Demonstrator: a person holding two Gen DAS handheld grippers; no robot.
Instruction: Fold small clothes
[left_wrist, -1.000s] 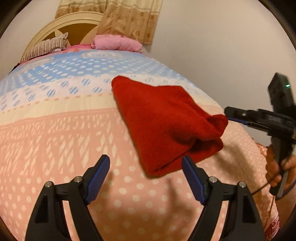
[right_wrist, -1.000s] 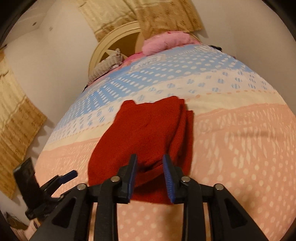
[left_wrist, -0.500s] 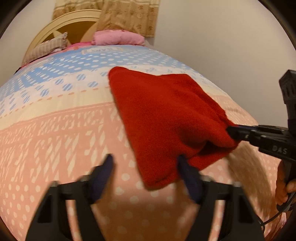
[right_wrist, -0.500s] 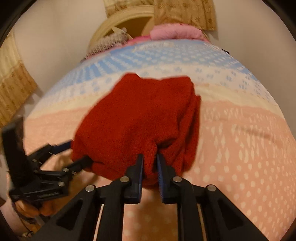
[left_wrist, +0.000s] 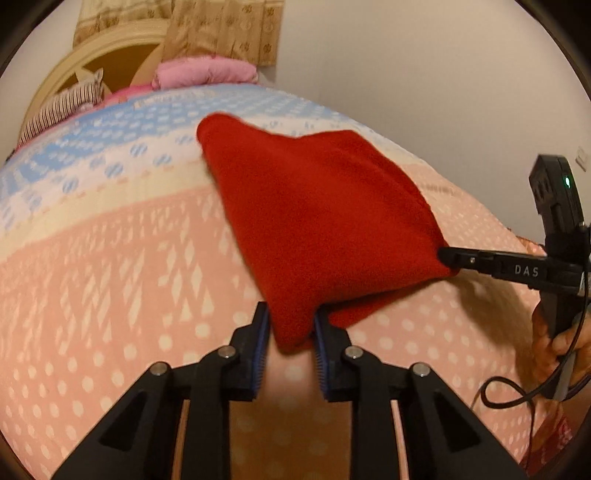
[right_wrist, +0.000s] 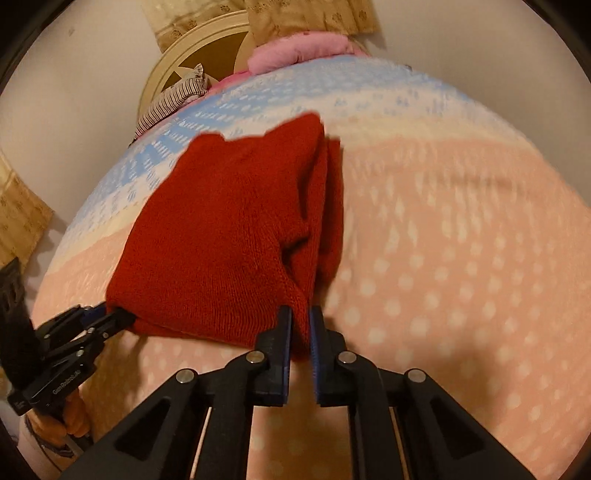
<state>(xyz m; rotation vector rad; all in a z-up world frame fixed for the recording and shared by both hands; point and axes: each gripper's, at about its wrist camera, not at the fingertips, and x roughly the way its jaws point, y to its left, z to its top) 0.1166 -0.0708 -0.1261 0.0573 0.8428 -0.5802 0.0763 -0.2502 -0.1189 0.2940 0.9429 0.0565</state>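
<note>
A red knitted garment (left_wrist: 317, 221) lies partly folded on the patterned bed cover (left_wrist: 110, 266), with its near edge lifted. My left gripper (left_wrist: 290, 332) is shut on the near left corner of the garment. My right gripper (right_wrist: 301, 328) is shut on the near right corner of the garment (right_wrist: 229, 229). The right gripper also shows in the left wrist view (left_wrist: 448, 256), pinching the garment's right corner. The left gripper also shows in the right wrist view (right_wrist: 118, 315), at the garment's left corner.
Pink pillows (left_wrist: 205, 72) and a striped cushion (left_wrist: 61, 107) lie at the head of the bed by a cream headboard (left_wrist: 92, 51). A curtain (left_wrist: 221, 29) hangs behind. A plain wall (left_wrist: 424, 74) runs along the bed's right side.
My left gripper moved forward and closed on the garment's near left corner. My right gripper closed tighter on the right corner, and the near edge rose off the bed.
</note>
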